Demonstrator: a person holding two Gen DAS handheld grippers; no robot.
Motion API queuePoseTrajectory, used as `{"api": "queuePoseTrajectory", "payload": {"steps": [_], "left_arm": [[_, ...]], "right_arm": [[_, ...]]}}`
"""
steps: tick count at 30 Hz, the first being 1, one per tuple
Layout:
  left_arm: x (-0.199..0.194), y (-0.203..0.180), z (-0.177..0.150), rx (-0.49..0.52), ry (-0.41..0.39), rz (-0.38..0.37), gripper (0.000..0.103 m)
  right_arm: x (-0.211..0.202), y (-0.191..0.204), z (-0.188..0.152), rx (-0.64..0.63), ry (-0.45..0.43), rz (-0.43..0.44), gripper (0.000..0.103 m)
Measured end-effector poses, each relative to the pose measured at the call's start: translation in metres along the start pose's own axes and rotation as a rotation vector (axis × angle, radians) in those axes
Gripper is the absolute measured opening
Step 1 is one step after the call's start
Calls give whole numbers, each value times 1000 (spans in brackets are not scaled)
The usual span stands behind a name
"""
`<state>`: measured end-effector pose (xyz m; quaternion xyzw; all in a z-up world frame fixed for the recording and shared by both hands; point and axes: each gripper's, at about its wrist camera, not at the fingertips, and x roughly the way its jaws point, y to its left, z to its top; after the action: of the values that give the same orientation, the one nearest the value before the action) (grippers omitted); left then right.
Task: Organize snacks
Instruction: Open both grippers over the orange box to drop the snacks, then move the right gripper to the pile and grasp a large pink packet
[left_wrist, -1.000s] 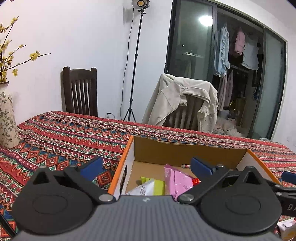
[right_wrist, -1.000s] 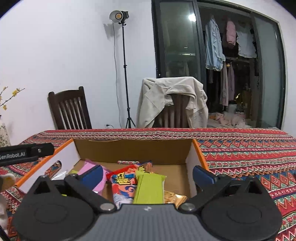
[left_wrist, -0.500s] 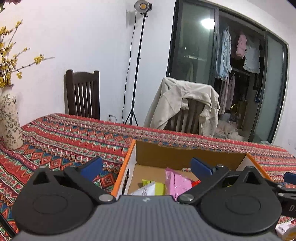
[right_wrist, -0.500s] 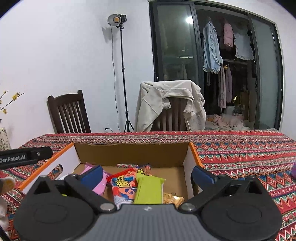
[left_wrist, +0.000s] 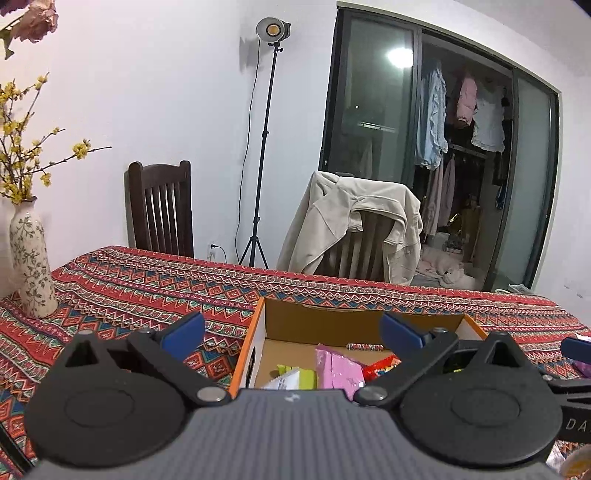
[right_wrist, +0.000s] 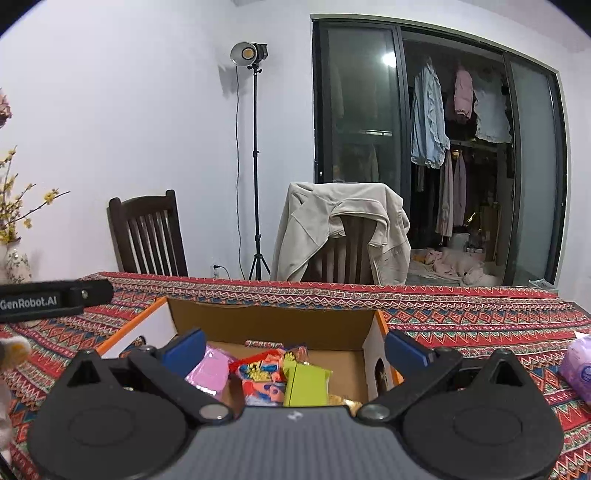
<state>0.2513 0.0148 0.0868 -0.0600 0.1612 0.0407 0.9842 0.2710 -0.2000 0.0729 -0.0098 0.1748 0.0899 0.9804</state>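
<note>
Snacks sit in an open cardboard box on the patterned tabletop, directly ahead of both grippers. The right gripper and left gripper both hold their fingers wide apart and empty. Inside the box lie a pink packet, a red packet and a green packet. One purple packet lies outside, on the tabletop to the right, nearer the right gripper.

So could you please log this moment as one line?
left gripper open, empty | right gripper open, empty | snacks in box | purple pack on table
</note>
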Motion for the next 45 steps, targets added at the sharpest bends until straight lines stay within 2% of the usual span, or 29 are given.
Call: {"api": "queuePoseTrajectory", "payload": {"steps": [11,22,35,45], "left_arm": [[-49,16,-20,22,14,-18,103],[-78,35,-64,18,89,-44,103],[-90,50,-110,40,151,-43,103],[-81,54,-125,24,171,-35,103]], "right_arm": [[-54,3,-32,-25,39,-4,103],[-92,12,-75,-52,81,-10,103],[-98,6,-114,-26,173,-39,103],[-94,-8,-129,33,245,-45,103]]}}
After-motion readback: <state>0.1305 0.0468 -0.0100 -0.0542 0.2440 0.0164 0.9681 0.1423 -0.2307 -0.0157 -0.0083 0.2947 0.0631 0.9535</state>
